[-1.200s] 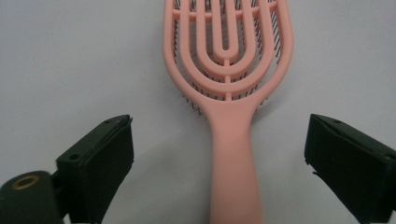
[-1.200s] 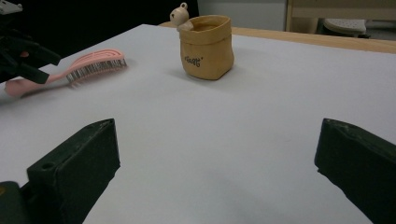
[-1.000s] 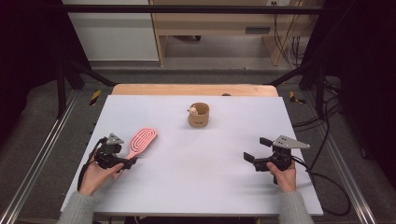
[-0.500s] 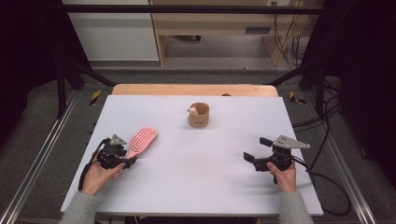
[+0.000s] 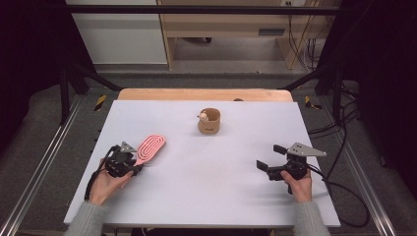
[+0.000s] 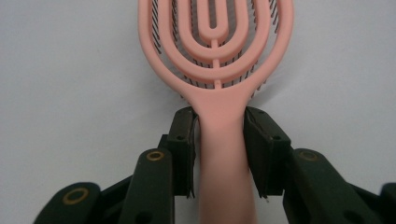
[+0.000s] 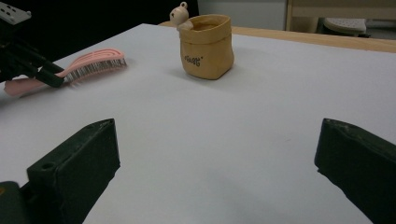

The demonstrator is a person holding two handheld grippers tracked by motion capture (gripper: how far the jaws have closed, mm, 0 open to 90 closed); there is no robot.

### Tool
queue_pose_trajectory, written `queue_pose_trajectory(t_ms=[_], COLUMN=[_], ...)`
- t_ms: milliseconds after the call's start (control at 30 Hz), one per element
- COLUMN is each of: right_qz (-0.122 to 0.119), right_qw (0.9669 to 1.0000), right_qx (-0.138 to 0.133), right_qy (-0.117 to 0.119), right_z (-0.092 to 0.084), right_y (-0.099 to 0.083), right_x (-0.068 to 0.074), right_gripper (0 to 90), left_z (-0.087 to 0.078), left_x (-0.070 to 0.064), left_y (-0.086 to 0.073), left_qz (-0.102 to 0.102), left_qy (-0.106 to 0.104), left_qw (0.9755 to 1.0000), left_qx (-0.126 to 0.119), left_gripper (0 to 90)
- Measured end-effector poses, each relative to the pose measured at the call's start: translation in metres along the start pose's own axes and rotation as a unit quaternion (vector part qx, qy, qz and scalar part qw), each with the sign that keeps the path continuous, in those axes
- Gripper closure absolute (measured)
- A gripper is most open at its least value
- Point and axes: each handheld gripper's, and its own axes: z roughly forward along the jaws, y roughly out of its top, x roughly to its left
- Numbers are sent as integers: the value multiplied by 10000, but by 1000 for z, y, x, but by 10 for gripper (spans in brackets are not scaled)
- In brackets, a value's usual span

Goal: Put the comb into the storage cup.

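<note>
White table (image 5: pixel 206 196) under dim lab light. Pink hairbrush (image 5: pixel 150 147) lies flat near the left edge, head pointing away from the person. Left gripper (image 5: pixel 136 165) has just been closing; its jaws sit around the brush handle, pads apparently touching both sides. Right gripper (image 5: pixel 269 158) rests well apart at the right, jaws spread wide, holding nothing. Tan pouch (image 5: pixel 209 121) stands mid-table toward the back.

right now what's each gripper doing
left gripper: jaws have just been closing, fingers now on the pink hairbrush handle
right gripper: open, holding nothing
</note>
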Motion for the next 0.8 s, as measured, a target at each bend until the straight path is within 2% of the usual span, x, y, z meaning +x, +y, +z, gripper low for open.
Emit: queue_pose_trajectory(t_ms=[467, 800], right_qz=[-5, -12], right_qw=[10000, 10000], right_qx=[6, 6], right_qy=[-2, 4], right_z=[0, 0], right_y=[0, 0], right_x=[0, 0], right_gripper=[3, 3], left_z=[2, 1], left_x=[-2, -1], left_y=[3, 2], left_qz=[-7, -60], left_qy=[127, 82], left_qw=[9999, 9999], left_qx=[103, 58], left_gripper=[683, 690])
